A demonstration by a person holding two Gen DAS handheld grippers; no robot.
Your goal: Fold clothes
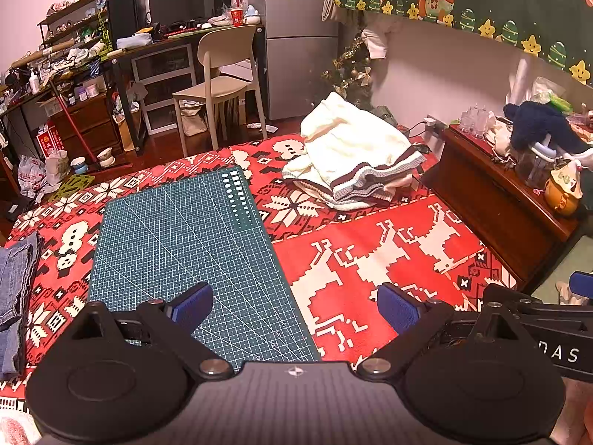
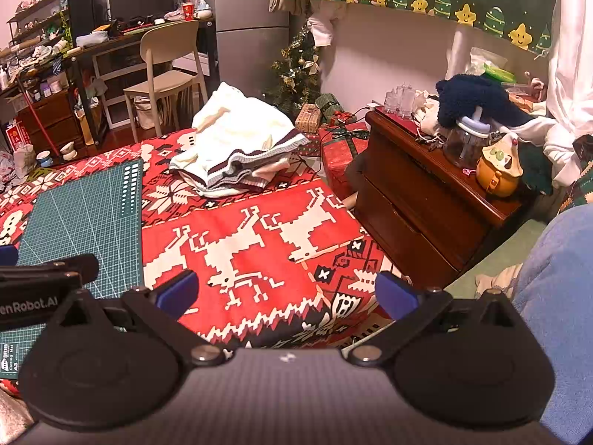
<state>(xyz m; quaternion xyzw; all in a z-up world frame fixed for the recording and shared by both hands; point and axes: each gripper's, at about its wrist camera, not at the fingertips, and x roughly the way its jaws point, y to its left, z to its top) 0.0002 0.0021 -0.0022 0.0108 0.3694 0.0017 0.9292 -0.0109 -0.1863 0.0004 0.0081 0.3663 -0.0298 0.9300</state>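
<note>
Denim, folded, lies at far left on the red patterned blanket, beside the green cutting mat; left claw hovers wide and empty over the mat's near edge. Cream sweater, crumpled, sits well beyond both; right claw also wide, empty. Judged best: reach forward together, pinch the striped hem's corners, drag it flat onto the mat.

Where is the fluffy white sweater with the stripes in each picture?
Left wrist view: the crumpled cream knit sweater with striped hem lies right of centre, on the red patterned blanket, beyond the green cutting mat.
Right wrist view: the sweater lies left of centre, upper half, on the same blanket.
Shared landmark: the beige plastic chair stands behind it, to its left.
</note>
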